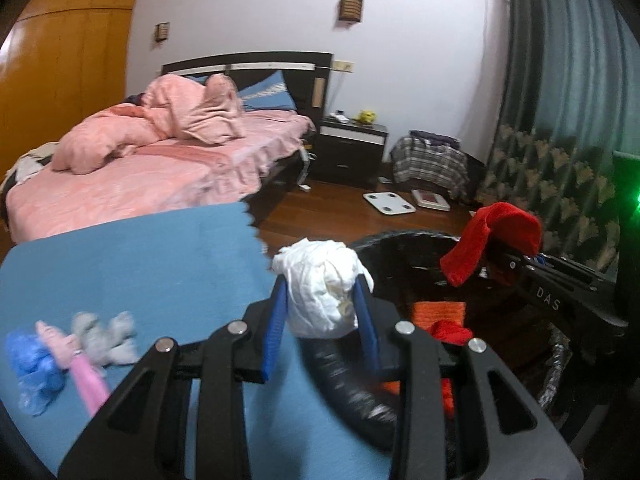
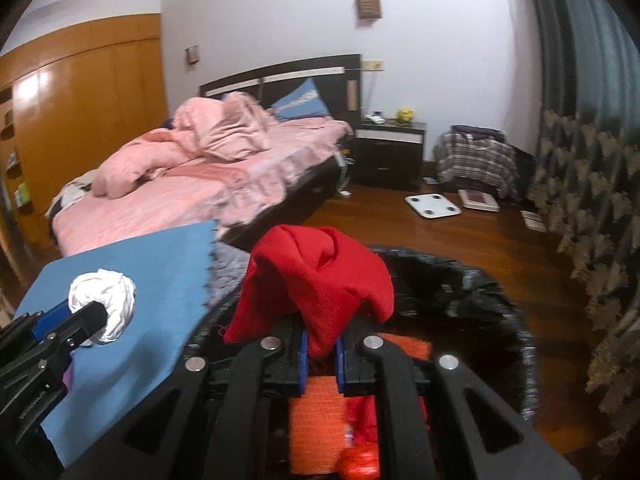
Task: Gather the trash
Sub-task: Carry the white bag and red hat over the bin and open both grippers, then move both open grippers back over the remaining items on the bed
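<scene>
My left gripper (image 1: 322,300) is shut on a crumpled white paper wad (image 1: 322,288), held just over the near rim of the black-lined trash bin (image 1: 404,244). The same wad (image 2: 105,307) and left gripper (image 2: 84,316) show at the left of the right wrist view, above the blue mat (image 2: 160,280). My right gripper (image 2: 320,354) is shut on a red cloth (image 2: 320,280) that drapes over its fingertips above the bin (image 2: 500,312). That cloth (image 1: 496,236) also hangs over the bin's far side in the left wrist view. Orange and red trash (image 2: 316,420) lies inside the bin.
On the blue mat (image 1: 140,264) lie a blue plastic scrap (image 1: 34,368), a pink piece (image 1: 86,372) and a grey wad (image 1: 106,336). A pink-covered bed (image 1: 160,168) stands behind. A white scale (image 1: 389,202), a nightstand (image 1: 352,148) and patterned curtains (image 1: 560,184) border the wooden floor.
</scene>
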A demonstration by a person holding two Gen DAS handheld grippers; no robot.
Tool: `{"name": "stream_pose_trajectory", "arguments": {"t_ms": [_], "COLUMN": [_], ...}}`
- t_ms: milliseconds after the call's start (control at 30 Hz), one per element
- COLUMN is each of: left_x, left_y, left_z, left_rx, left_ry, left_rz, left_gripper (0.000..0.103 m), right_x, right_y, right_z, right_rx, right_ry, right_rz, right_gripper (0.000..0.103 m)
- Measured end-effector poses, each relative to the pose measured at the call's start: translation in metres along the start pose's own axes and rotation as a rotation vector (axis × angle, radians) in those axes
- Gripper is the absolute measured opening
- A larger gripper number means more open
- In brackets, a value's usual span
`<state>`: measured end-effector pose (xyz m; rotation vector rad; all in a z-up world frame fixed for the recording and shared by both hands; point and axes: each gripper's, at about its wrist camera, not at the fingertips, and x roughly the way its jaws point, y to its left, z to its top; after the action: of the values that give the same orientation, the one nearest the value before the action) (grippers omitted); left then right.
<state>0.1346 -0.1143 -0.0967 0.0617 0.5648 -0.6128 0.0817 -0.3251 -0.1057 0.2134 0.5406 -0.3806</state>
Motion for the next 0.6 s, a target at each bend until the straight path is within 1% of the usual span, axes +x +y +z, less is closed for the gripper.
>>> {"name": "stream_pose_trajectory", "arguments": {"t_ms": [167,267,333,367,400,433,467,500,533,600], "left_x": [0.023,0.033,0.039,0.041,0.042,0.041,0.039,0.037,0.035,0.031], "left_y": [-0.027,-0.036,-0.041,-0.042,-0.041,-0.041,-0.039,-0.035,-0.031,-0.023], "left_z": [0.001,0.000,-0.001,-0.002,-0.003,-0.004,-0.005,-0.005,-0.005,-0.007], "left_rx": [0.021,0.027,0.027,0.026,0.025,0.022,0.016,0.012,0.008,-0.006], "left_ry": [0.030,0.049,0.061,0.065,0.067,0.064,0.055,0.047,0.043,0.042], "left_rz": [-0.061,-0.092,-0.119,-0.132,-0.140,-0.141,-0.139,-0.131,-0.122,-0.098], "left_gripper": [0.032,0.033,0.038,0.041,0.051,0.064,0.068,0.075,0.078,0.081], "right_x": [0.000,0.002,0.005,0.009,0.012,0.013,0.014,0.014,0.013,0.013], "right_y": [-0.031,-0.044,-0.049,-0.053,-0.054,-0.056,-0.057,-0.057,-0.055,-0.051], "right_z": [0.000,-0.001,-0.002,-0.002,-0.003,-0.005,-0.006,-0.008,-0.010,-0.011], "right_rx": [0.031,0.042,0.050,0.050,0.045,0.044,0.045,0.046,0.045,0.038], "right_ry": [0.001,0.009,0.021,0.040,0.052,0.060,0.063,0.063,0.058,0.052], "right_rz": [-0.055,-0.081,-0.092,-0.099,-0.109,-0.126,-0.146,-0.156,-0.180,-0.180], "right_gripper": [0.010,0.010,0.011,0.016,0.018,0.031,0.051,0.061,0.072,0.079]}}
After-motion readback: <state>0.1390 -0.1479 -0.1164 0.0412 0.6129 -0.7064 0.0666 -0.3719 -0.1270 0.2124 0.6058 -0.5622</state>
